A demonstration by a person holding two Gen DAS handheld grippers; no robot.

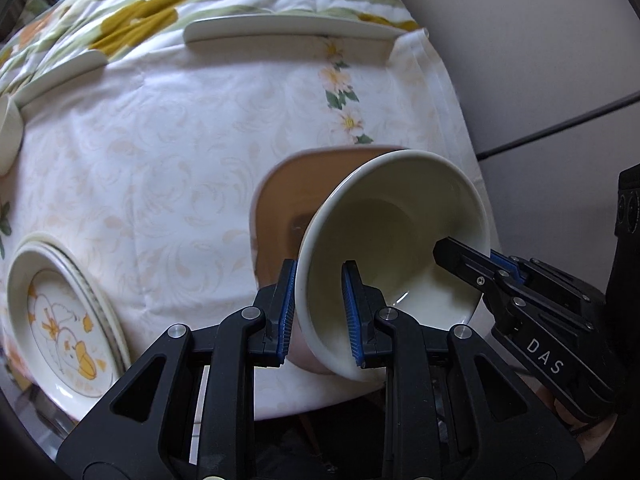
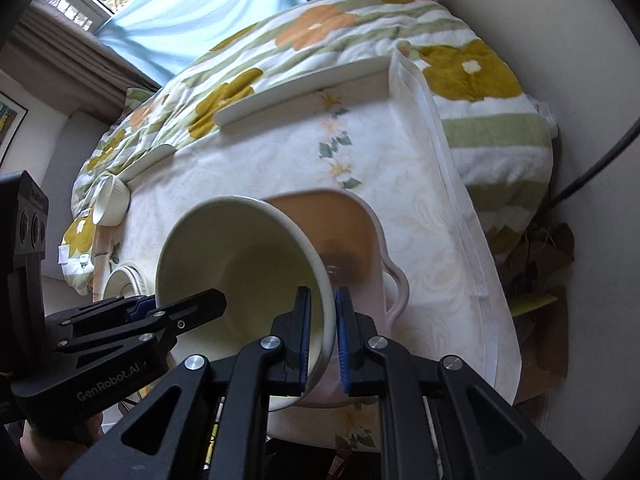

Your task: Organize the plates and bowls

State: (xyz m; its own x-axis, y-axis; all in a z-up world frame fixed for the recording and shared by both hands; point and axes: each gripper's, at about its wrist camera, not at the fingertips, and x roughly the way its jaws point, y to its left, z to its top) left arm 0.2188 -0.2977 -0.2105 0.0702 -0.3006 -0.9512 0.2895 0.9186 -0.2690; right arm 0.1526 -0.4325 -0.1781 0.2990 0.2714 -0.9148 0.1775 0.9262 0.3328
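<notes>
Right now your left gripper (image 1: 320, 312) and right gripper (image 2: 322, 334) each pinch opposite rims of the cream bowl (image 1: 396, 232), held tilted above the brown dish (image 2: 340, 232) near the table's (image 1: 160, 180) near edge. Plates (image 1: 288, 28) line the far edge; the middle cloth lies bare.
</notes>
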